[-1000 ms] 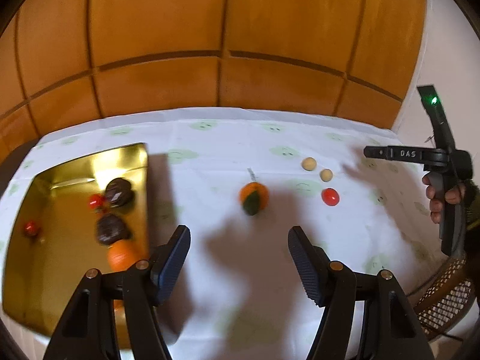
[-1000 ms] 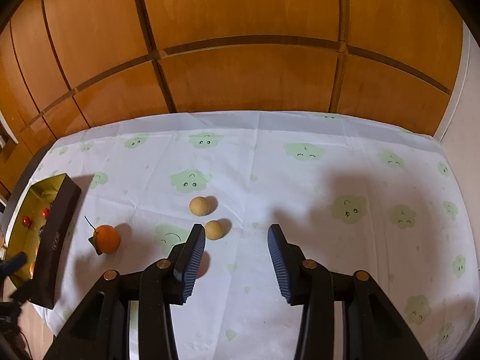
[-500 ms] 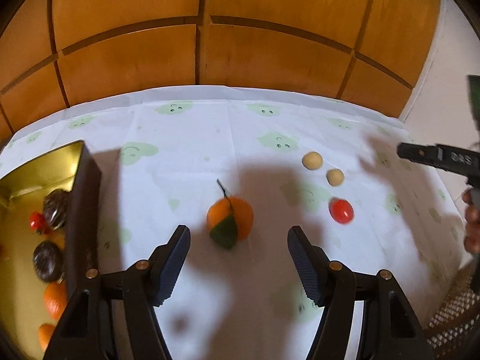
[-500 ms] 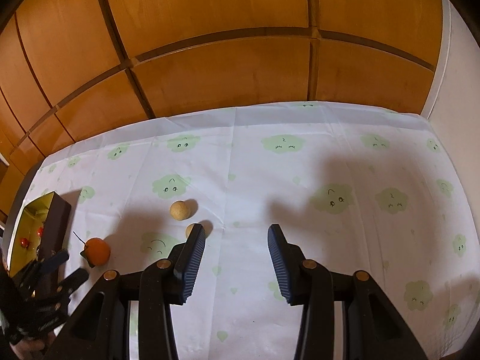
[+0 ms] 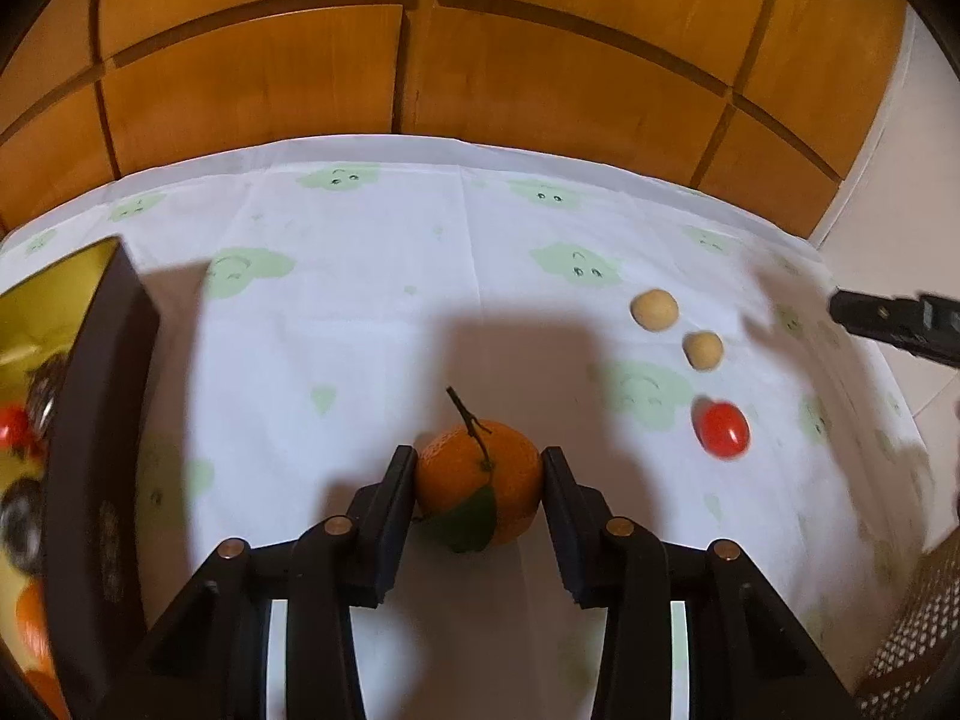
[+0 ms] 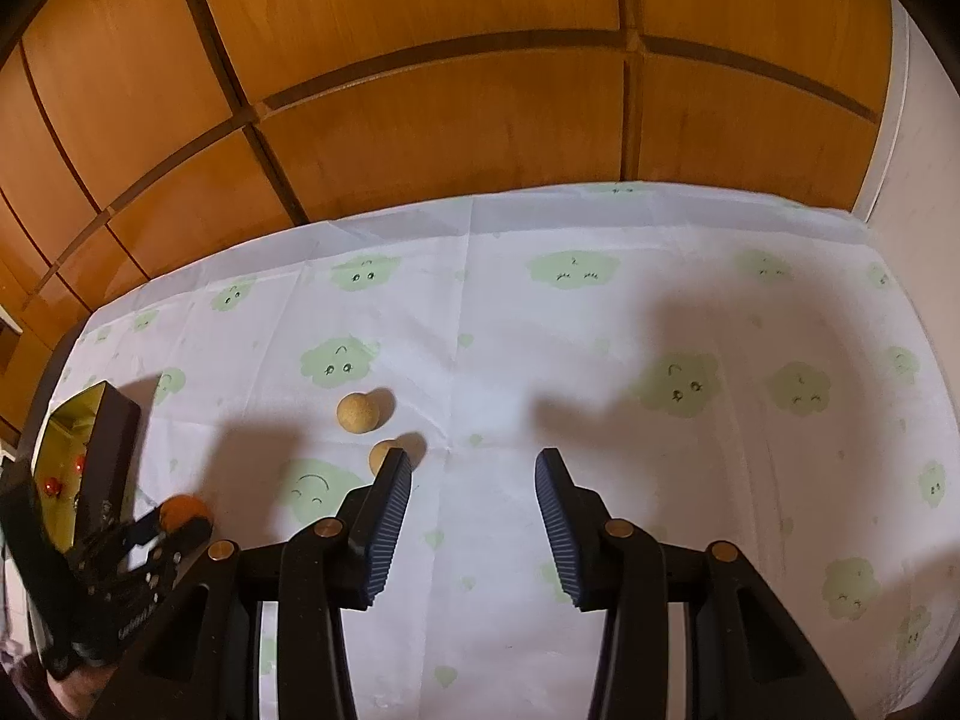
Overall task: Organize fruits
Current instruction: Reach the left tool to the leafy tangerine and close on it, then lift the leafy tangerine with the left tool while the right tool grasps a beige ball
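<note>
We seem to be in a home, in a dining or living corner. We see a table spread with a white tablecloth [image 6: 600, 360] printed with green smiling clouds, pushed against warm wood-panelled wall [image 6: 420, 90] with dark grooves. To the right we find a plain white wall [image 5: 888, 192], and a woven rattan chair [image 5: 918, 630] shows at the table's edge.
</note>
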### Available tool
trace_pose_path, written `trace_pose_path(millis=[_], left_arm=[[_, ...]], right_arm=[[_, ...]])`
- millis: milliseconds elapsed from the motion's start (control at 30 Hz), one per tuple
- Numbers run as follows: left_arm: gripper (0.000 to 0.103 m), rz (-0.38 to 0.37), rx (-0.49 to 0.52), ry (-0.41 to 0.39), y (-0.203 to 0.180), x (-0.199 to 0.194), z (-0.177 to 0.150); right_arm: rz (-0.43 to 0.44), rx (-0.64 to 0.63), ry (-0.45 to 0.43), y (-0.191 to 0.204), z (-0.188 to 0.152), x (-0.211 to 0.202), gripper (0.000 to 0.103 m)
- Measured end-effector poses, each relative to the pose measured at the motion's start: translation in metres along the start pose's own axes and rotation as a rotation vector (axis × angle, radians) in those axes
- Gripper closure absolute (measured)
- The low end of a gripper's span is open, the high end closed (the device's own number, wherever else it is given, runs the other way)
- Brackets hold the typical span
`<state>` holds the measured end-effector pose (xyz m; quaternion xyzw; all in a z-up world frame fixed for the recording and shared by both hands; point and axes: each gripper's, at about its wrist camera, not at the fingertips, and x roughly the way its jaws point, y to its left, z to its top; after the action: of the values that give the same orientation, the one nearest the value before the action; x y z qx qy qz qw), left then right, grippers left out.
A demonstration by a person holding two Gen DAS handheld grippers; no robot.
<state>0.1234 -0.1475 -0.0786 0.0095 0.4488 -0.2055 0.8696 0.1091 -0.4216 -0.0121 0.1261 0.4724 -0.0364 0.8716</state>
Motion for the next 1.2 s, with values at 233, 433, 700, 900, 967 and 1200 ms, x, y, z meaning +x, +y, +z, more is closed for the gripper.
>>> trace_pose_path(millis=[233,433,700,900,967,1200], left_arm=[[0.061,0.007,0.016,-0.06,-0.003,-0.027,-0.045],[0.061,0.035,0.058,-0.108,-0.007,-0.021,-0.055],[0.061,0.026,0.057,-0.13,-0.005,-0.022,-0.059],[0.061,0.021,0.054,-0.134,-0.004,-0.022,-0.059],[0.061,0.02,0.053,-0.135,-0.004,-0.021,-0.059],[0.06,0.033,0.064,-0.136,-0.006,-0.021,-0.06]], right_arm=[[0.053,0.017,0.066,0.003,-0.005,0.014,0.063],[0.118,0.096,0.107,0.001,-0.007,0.023,0.067],[0.13,0.081,0.158,0.021,0.004,0.046,0.067],[0.118,0.054,0.165,0.031,0.008,0.065,0.067],[0.113,0.045,0.159,0.032,0.009,0.07,0.067],[0.105,0.008,0.149,0.038,0.012,0.075,0.067]])
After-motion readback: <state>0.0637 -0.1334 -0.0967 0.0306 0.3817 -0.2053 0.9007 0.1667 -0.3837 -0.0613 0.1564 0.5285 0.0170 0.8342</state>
